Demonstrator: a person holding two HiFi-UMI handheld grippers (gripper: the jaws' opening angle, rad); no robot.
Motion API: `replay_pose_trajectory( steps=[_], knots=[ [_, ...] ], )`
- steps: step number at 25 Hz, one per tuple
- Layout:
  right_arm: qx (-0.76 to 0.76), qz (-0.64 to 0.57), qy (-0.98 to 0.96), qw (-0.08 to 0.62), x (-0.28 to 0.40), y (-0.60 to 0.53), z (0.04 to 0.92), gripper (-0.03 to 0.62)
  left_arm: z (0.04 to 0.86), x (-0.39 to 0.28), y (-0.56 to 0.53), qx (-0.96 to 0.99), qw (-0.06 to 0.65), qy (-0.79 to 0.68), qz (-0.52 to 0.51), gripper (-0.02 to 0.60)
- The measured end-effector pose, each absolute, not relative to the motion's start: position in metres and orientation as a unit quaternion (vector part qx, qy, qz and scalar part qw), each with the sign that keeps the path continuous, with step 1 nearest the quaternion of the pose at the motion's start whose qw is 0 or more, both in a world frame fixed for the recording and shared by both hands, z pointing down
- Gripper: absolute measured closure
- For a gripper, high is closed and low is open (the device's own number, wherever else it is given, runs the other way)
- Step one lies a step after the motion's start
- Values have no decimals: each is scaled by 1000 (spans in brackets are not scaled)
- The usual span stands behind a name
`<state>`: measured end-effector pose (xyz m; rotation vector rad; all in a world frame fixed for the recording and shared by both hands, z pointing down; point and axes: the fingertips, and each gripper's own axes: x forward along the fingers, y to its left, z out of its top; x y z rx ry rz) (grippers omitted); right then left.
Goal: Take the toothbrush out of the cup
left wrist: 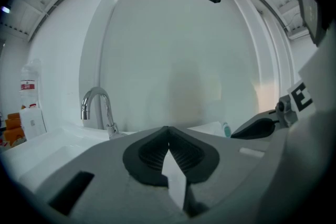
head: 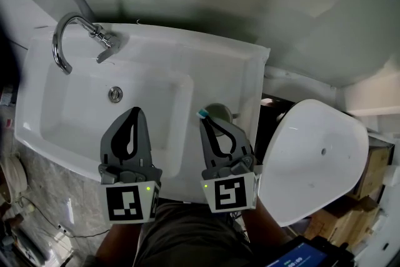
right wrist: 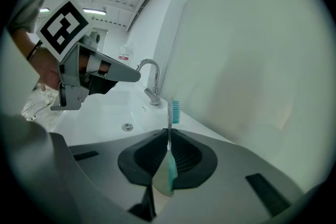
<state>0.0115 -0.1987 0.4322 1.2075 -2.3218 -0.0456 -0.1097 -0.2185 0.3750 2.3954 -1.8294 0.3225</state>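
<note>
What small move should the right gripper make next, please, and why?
Probably lift the right gripper straight up. Its jaws are shut on the toothbrush, and the handle seems to run down into the cup just below. A vertical pull should draw the brush clear without tipping the cup.

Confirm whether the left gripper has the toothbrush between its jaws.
No, the left gripper has its jaws closed together on nothing, while the toothbrush is clamped in the right gripper.
</note>
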Motion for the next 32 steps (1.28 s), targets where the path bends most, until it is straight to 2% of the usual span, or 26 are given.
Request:
replay_pose_trajectory(
  steps=[16,32],
  knots=[
    [483,-1,-856,186,30,-201,392,565,343,-90,-210,804,26,-587,93,568],
    [516,-42,-851,88,45,-181,294,565,274,-61,-184,823,-8,-565,46,568]
  ],
)
